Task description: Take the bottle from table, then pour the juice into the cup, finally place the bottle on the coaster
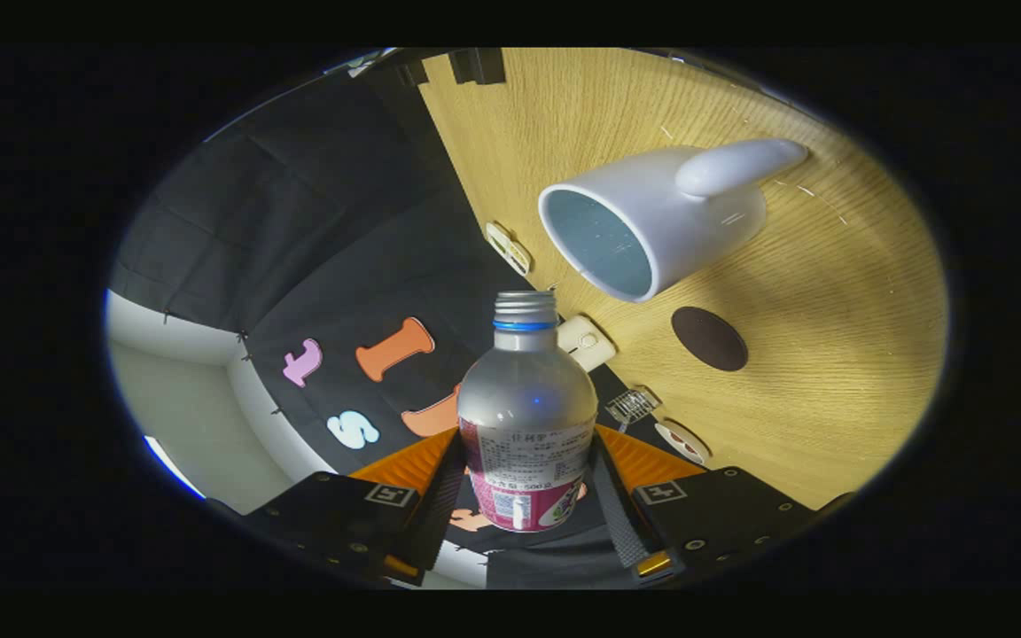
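A: Bottle [526,409] first. Can you read its label?

B: No. It has small print on a white band and some pink below, but the words are too tiny.

A: What is the tool [526,496] doing?

B: Its two fingers press on the bottle's sides, so it is clamped on it. The cap is off.

A: Where is the cup [652,221]?

B: On the wooden worktop [830,354], beyond the bottle's open neck. The view is tipped. The dark round coaster [710,338] lies near the cup.

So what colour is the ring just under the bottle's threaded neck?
Blue, seen in the gripper view on the bottle, which the gripper holds.
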A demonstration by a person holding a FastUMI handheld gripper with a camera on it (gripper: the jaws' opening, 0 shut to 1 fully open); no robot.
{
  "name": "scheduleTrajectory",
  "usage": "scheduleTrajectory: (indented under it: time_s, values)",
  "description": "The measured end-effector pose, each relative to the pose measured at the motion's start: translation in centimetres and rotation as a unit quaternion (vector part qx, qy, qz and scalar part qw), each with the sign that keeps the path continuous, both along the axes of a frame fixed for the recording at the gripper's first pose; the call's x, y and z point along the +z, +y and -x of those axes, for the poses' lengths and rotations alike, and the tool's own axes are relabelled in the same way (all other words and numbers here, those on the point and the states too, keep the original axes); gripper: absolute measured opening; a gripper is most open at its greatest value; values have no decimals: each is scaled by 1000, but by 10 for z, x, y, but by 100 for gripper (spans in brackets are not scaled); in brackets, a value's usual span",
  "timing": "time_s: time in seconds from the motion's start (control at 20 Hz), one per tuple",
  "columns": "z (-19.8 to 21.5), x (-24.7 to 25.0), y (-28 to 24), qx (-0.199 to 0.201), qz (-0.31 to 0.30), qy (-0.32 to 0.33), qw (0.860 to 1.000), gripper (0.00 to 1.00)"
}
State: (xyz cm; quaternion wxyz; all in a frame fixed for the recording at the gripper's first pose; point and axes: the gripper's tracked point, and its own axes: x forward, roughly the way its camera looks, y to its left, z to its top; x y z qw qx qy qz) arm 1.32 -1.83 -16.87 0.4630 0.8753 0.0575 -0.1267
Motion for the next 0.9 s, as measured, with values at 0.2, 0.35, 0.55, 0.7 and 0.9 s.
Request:
scheduleTrajectory:
  time_s: [0.2,0.35,0.55,0.7,0.9]
  values:
    - [2,-3,-1,0,-1,4,1000,75]
    - [4,-4,1,2,-1,5,1000,75]
    - [5,-9,4,7,5,10,1000,75]
    - [7,-11,5,6,8,13,1000,75]
    - [7,-12,2,7,43,15,999,75]
